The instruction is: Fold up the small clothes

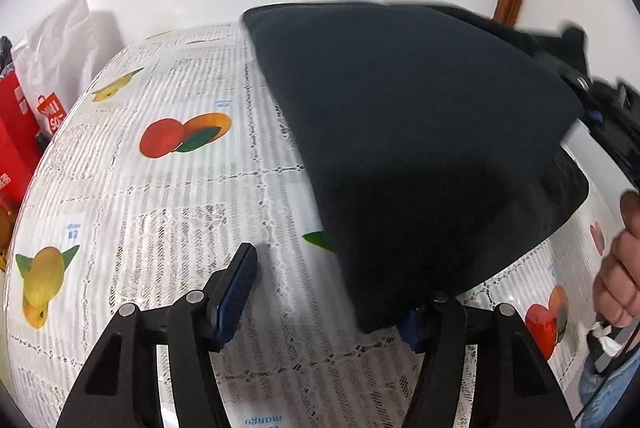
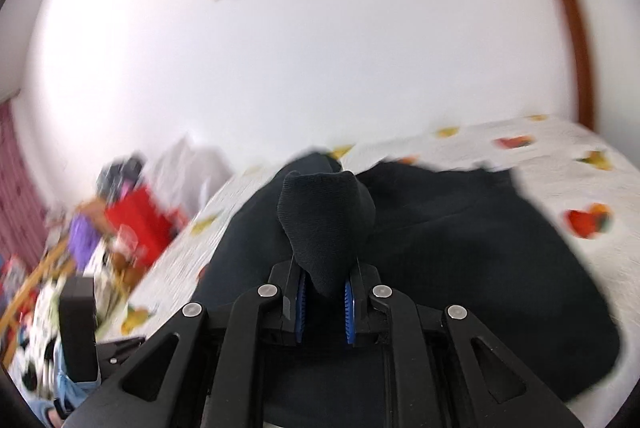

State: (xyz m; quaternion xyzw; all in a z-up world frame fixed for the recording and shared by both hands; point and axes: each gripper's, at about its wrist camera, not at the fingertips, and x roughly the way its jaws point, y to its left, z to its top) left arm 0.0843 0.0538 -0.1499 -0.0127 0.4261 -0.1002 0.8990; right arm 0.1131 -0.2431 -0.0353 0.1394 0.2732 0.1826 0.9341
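A dark navy garment (image 1: 420, 131) is lifted and stretched above the fruit-print tablecloth (image 1: 168, 187). My left gripper (image 1: 328, 304) is open; its left finger (image 1: 236, 288) is bare and the cloth's lower corner drapes over the right finger. My right gripper (image 2: 325, 302) is shut on a bunched fold of the garment (image 2: 326, 220), which trails down onto the table (image 2: 580, 187). The right gripper also shows at the right edge of the left wrist view (image 1: 596, 95).
A red box (image 1: 12, 131) and a white bag (image 1: 60, 43) stand at the table's left edge by the white wall. A cluttered pile (image 2: 100, 228) lies left of the table. A person's hand (image 1: 624, 268) is at the right.
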